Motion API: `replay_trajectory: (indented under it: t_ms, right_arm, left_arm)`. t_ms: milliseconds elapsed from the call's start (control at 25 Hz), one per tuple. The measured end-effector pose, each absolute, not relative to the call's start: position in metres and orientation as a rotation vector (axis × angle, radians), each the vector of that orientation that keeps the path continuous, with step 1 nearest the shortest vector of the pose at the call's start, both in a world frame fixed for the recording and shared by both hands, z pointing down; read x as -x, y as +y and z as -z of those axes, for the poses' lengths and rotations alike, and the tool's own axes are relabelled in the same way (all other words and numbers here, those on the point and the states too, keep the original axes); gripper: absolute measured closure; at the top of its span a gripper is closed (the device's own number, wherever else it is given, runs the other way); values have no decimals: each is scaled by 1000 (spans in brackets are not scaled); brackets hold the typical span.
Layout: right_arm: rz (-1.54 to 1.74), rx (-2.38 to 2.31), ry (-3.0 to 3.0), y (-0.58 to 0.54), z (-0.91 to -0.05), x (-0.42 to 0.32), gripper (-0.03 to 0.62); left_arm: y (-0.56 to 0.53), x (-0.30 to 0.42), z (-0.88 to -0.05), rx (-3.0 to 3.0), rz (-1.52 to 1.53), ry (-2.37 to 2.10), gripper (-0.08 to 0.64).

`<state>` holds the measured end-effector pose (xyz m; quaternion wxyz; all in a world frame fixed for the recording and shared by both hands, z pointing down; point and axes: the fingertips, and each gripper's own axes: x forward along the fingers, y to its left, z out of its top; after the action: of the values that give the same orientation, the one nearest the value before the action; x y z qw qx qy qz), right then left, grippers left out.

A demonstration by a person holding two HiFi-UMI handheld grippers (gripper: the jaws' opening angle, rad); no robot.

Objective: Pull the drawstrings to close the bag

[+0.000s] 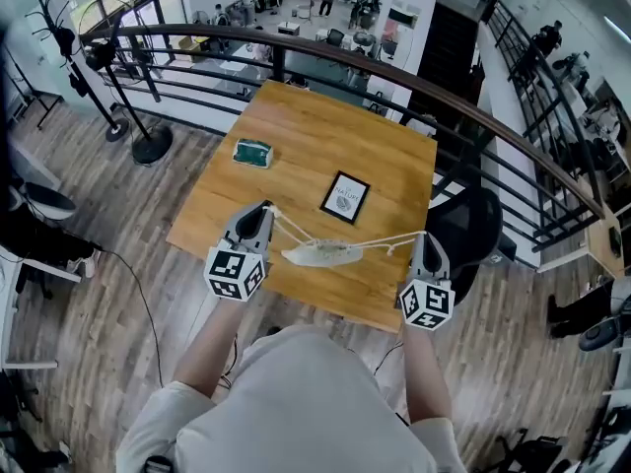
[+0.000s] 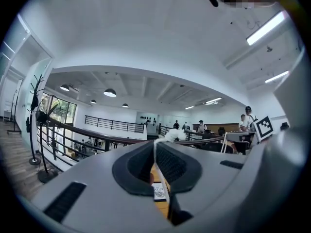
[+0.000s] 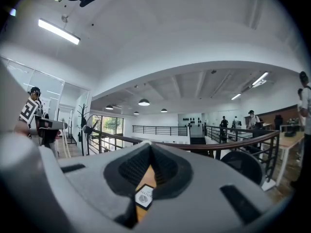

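In the head view, your left gripper (image 1: 264, 212) pinches the left drawstring (image 1: 291, 227) and your right gripper (image 1: 426, 239) the right drawstring (image 1: 392, 239). The bag (image 1: 320, 254) hangs between them over the near part of the table (image 1: 296, 126), so an uneven pull may bunch its mouth. The framed card (image 1: 345, 197) and green block (image 1: 252, 153) lie beyond, out of the way. In the left gripper view, the jaws clamp the cord, which could slip if you ease off. In the right gripper view, the jaws meet on a pale sliver, which looks a thinner hold.

Bright, even light from ceiling strip lights (image 2: 265, 28); soft shadows; heavy fisheye bending, dark corners in gripper views.
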<state>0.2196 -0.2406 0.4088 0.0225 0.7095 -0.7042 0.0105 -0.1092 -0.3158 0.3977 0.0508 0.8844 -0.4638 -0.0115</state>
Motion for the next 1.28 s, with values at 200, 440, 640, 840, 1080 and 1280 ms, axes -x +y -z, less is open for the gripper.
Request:
replay_trajectory:
  t_ms: [200,440,640,840,1080,1280]
  right_arm:
    - [-17,-2165,-2208,-245,-405,-218,591]
    - [-35,-2158,-2236,-249,-405,-215,591]
    - [-32,-2142,-2241,-248,-406,-214,591]
    - [-36,-2136,-2235,-243,-409,-216,591]
    - [-37,-2124,-2228,-242,-409,-211,591]
    - [-35,-2122,-2230,-240,-407,-208,591]
  left_arm:
    - [-317,109,-398,-2686,33,-1421,560]
    - [-318,106,-400,-2681,26,-1419,560]
    - [-317,104,-401,-2678,25,-1419,560]
    - [-314,101,-403,-2670,30,-1413,561]
    - [-314,104,-402,-2667,38,-1404,560]
    - [-314,106,-403,-2663,38,-1401,560]
